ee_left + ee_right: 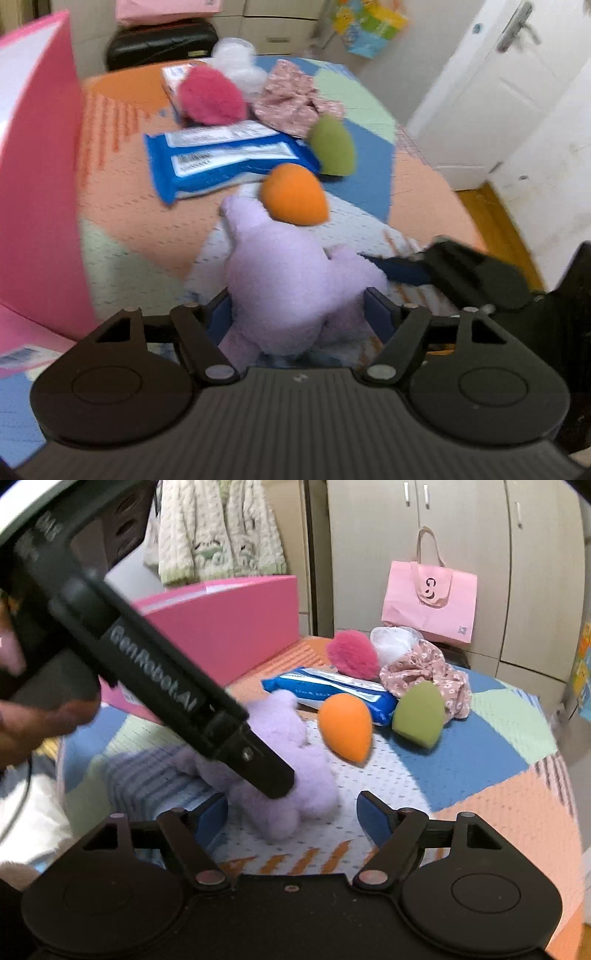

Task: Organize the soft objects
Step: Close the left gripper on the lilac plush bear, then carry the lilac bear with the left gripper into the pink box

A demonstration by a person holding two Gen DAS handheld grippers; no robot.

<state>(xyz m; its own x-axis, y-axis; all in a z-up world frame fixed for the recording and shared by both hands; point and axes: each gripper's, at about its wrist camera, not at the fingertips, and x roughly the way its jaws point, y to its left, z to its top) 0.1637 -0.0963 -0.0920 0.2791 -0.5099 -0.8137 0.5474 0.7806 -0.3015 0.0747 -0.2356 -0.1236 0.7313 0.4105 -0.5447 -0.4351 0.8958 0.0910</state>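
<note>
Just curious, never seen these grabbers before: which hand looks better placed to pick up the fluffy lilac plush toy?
Left, probably. The fluffy lilac plush toy already sits between the left gripper fingers. The right gripper stands open with the toy off to one side, only partly between its fingers.

**Colours on the patchwork mat**

Lilac plush toy [291, 280]; orange sponge [294, 199]; olive-green sponge [332, 146]; magenta fluffy puff [210, 96]; blue-and-white wipes pack [225, 158]; pink floral scrunchie [291, 98]; hot-pink box [225, 624]; mat [122, 206] in peach, blue, pale-green patches.
</note>
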